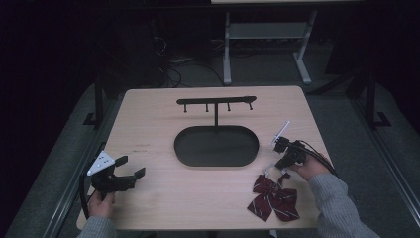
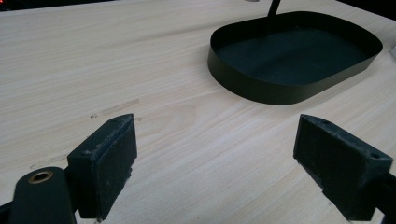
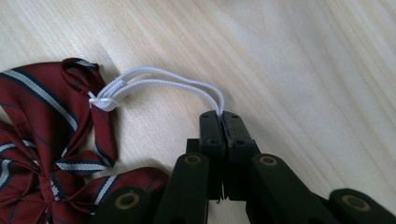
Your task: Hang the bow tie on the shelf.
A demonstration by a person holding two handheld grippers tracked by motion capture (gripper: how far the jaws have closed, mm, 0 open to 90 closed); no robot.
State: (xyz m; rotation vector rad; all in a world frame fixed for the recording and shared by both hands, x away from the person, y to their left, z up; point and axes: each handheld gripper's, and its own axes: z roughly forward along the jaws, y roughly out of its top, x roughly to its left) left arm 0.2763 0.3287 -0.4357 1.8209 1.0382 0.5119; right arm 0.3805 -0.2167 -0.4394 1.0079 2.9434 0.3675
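While the right tongs [image 3: 219, 122] pinch the white elastic loop [image 3: 159, 81] of the striped burgundy bow tie [image 1: 273, 197], their jaws stand pressed together with the doubled cord caught at the very tips. The bow itself lies flat on the bench [image 1: 148, 119] near its front right corner, just on the person's side of those tongs, and the loop runs from the knot at the bow's top edge to the jaws. In the right gripper view the cord is gently arched rather than taut, so the bow is probably not yet bearing on it.

Beyond the bow, toward the middle of the bench, stands a black hook stand [image 1: 216, 101] on an oval tray base [image 1: 216, 146]; its bar, with small pegs hanging beneath, runs crosswise, left to right. The likely move turns on that line: the stand lies ahead and to the left of the right tongs, well apart from the bow, and the loop would have to be carried up and over one peg with its opening facing the peg's end.

Near the front left corner hover the left tongs [image 2: 217, 154], jaws spread wide and holding nothing. They point toward the tray base but are well apart from the bow, so the right hand [image 1: 312, 168] is plainly the better placed.
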